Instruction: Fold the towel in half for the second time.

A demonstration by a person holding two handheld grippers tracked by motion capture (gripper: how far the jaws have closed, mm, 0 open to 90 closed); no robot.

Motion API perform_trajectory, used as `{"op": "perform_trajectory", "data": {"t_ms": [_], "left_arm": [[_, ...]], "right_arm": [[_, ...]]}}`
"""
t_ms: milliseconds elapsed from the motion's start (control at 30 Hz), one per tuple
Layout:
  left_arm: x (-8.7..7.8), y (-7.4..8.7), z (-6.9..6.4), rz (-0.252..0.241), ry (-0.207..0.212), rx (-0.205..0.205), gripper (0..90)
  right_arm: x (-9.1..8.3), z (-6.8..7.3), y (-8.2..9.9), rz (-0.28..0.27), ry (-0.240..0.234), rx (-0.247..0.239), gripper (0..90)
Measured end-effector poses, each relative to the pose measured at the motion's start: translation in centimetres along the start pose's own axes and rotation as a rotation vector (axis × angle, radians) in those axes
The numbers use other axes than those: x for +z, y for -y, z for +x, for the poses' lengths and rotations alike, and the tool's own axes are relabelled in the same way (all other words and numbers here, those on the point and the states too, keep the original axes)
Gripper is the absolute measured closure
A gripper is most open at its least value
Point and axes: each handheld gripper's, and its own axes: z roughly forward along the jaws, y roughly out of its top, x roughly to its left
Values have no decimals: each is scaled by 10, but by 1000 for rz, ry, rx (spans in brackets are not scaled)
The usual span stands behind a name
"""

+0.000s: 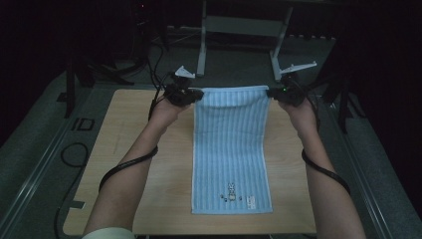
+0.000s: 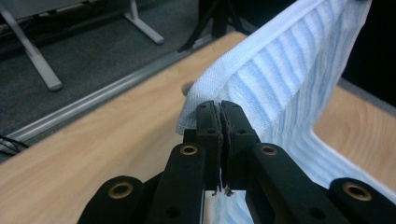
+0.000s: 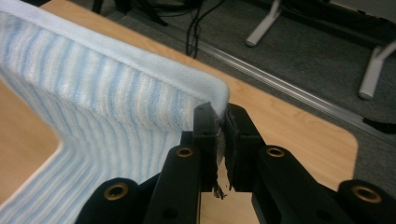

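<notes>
Towel point(image 1: 231, 149) far corners clamped — left gripper point(image 1: 198, 94), right gripper point(image 1: 271, 93); pinched corner tips hidden between jaws.

Both forearms outstretched, left hand-held gripper point(image 1: 198, 94) and right hand-held gripper point(image 1: 271, 93) raised, jaws clamped.

Two black jaws of the right gripper point(image 3: 217, 122) pressed together on the corner of a light blue, white-striped terry towel point(image 3: 107, 100), hemmed edge pinched between the pads. Towel raised at that corner, top hem running away to the upper left, striped cloth hanging down and spreading onto the pale wooden table point(image 3: 299, 135) at lower left. Brass-coloured rivets along the jaw links at the bottom. Beyond the table's rounded corner, a grey metal rail point(image 3: 289, 88), grey carpeted floor point(image 3: 317, 51), dark cables point(image 3: 194, 28) and white frame legs point(image 3: 373, 70).
</notes>
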Motion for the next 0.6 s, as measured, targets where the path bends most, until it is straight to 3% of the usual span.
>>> {"op": "perform_trajectory", "data": {"t_ms": [300, 333, 400, 600], "left_arm": [[-16, 51, -30, 22, 123, 23, 868], [-16, 51, -30, 22, 123, 23, 868], [-20, 71, -44, 31, 167, 32, 868], [-25, 113, -69, 62, 213, 51, 867]], "right_arm": [[-14, 18, 65, -3, -97, -24, 834], [-17, 22, 74, -9, -117, -25, 833], [-21, 29, 90, -12, -132, -38, 833], [-30, 49, 138, 0, -193, -39, 831]]}}
